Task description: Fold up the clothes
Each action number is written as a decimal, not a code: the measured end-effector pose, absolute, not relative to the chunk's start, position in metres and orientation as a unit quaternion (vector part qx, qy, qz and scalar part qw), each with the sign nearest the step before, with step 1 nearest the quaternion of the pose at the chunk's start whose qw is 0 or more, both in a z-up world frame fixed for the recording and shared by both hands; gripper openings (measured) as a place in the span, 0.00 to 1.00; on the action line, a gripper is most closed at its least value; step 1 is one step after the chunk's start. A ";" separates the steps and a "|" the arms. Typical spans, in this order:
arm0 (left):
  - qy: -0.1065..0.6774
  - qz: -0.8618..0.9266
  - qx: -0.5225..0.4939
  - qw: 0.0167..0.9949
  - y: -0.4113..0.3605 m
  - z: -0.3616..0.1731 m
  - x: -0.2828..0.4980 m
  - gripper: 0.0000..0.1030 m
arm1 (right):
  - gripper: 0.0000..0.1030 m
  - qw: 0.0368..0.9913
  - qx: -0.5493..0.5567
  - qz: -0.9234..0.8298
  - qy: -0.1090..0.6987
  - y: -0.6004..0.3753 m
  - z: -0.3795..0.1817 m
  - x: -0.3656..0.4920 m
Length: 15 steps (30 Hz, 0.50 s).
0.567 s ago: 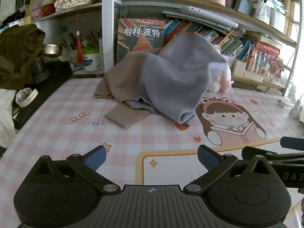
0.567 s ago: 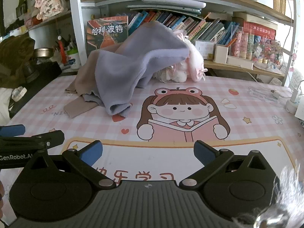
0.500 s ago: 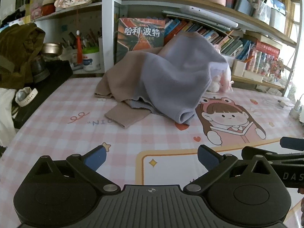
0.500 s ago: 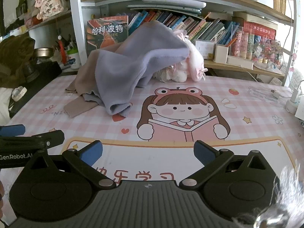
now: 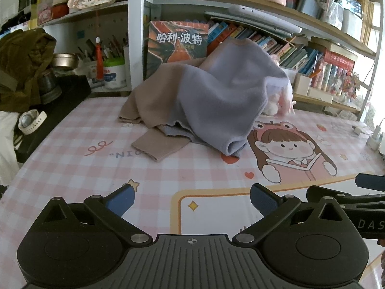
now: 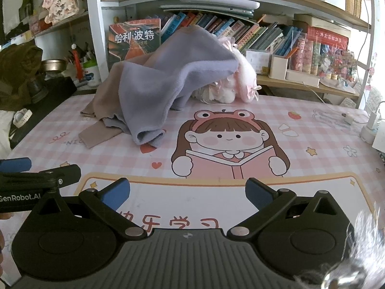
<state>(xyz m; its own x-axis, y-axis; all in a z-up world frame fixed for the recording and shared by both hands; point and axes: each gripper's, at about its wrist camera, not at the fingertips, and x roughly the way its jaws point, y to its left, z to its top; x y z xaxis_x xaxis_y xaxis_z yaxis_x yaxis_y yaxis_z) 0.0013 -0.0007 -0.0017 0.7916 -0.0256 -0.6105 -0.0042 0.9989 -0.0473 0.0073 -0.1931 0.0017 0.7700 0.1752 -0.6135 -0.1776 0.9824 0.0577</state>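
Note:
A crumpled garment, lavender (image 5: 216, 101) with a tan part (image 5: 154, 96), lies heaped at the back of the pink checked mat (image 5: 72, 168), draped over a plush toy. It also shows in the right wrist view (image 6: 154, 86). A tan sleeve (image 5: 158, 144) sticks out toward the front left. My left gripper (image 5: 191, 198) is open and empty, low over the mat's near edge, well short of the garment. My right gripper (image 6: 187, 191) is open and empty beside it, to the right. Each gripper's side shows at the edge of the other's view.
A pink-and-white plush toy (image 6: 240, 84) sits under the garment's right end. Shelves with books (image 6: 240, 31) stand behind. A black box with a watch (image 5: 31, 122) and dark clothing (image 5: 21, 67) lie at the left. A charger and cable (image 6: 370, 125) lie at the right.

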 end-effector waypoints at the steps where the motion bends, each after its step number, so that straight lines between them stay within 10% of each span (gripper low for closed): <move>1: 0.323 -0.005 -0.023 0.946 -0.001 -0.002 0.001 1.00 | 1.00 0.941 -0.002 0.094 0.326 -0.193 0.002 0.007; 15: 0.328 -0.005 -0.024 0.944 0.001 -0.003 0.003 1.00 | 1.00 0.940 -0.003 0.094 0.329 -0.192 0.002 0.009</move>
<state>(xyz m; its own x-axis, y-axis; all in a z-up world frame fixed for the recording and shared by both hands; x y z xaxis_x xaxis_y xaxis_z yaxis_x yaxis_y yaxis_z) 0.0029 0.0009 -0.0028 0.7844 -0.0244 -0.6198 -0.0072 0.9988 -0.0485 0.0085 -0.1921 0.0016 0.7656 0.1754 -0.6190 -0.1793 0.9822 0.0565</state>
